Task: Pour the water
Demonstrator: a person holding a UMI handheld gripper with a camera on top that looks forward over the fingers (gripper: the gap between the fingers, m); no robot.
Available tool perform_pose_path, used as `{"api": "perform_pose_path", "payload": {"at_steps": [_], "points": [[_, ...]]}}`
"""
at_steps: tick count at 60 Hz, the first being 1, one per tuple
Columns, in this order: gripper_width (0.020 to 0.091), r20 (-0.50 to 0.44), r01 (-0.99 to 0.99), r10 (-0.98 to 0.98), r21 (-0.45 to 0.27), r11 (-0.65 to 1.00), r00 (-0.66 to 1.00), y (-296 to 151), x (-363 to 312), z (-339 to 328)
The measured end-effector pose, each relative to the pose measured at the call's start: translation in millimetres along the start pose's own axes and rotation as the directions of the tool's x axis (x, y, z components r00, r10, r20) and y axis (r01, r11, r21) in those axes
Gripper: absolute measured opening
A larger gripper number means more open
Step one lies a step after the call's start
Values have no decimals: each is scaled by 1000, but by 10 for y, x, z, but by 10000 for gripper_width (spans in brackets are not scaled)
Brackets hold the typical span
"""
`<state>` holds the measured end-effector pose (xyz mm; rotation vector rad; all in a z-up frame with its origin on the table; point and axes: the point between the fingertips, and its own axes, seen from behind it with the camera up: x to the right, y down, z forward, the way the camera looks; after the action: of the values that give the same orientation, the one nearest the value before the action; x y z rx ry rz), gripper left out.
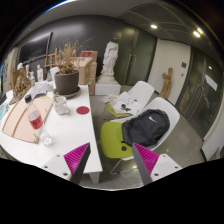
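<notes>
A white table [40, 150] with a potted plant [67, 72], white statue [110, 58] beyond.

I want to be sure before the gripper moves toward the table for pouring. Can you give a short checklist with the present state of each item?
1. Fingers free: the gripper is open, nothing between the pads. Ok.
2. Glass upright on the table, beyond the left finger, with reddish liquid in it. Ok.
3. Water source found: a pale vessel stands behind the glass; what it holds is unclear. Cannot tell.
4. Gripper aimed at the table: it points toward the chair with a dark bag, not the glass. Not ok.
5. Clutter near the glass: a wooden board and a red lid lie close. Not ok.
</notes>
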<state>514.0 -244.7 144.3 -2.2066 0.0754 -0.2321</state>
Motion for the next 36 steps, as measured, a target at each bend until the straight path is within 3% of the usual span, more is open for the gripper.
{"api": "perform_pose_path", "payload": {"at_steps": [9,27,36], "points": [[857,107,43,-44,9,999,993,46,-478,-20],[862,322,78,-109,106,991,940,-4,-2278,25],[857,355,51,-111,173,984,928,-214,-2873,241]]}}
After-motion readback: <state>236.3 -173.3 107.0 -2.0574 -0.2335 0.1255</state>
